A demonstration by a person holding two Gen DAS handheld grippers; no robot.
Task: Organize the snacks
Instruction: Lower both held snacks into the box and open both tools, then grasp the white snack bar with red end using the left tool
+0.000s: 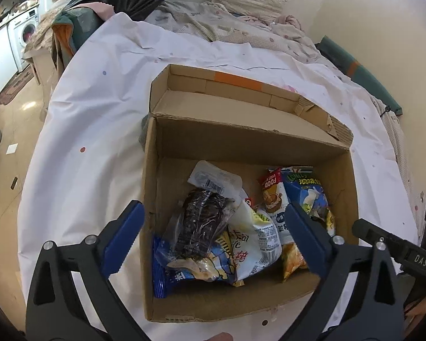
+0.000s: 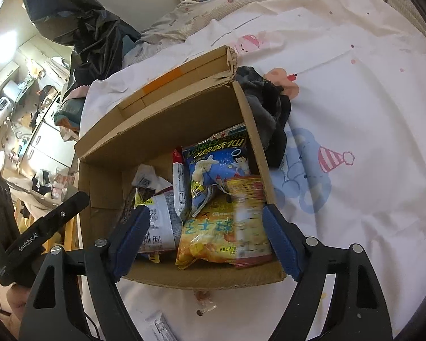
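Left wrist view: cardboard box (image 1: 338,167) sits mid-bed, snack packets (image 1: 221,227) piled inside. Left hand-held gripper (image 1: 213,218) and right hand-held gripper (image 2: 206,221) both spread wide, empty. One small wrapper (image 2: 162,326) remains on bedsheet (image 2: 355,99) near box. Mostly done.

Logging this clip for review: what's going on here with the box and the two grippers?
A person holds a gripper in each hand over an open cardboard box on a bed with a white sheet. The box holds several snack packets, among them a blue bag, a yellow bag and a clear packet of something dark. The left gripper and right gripper both stand open above the snacks, gripping nothing. A small packet lies outside on the sheet.
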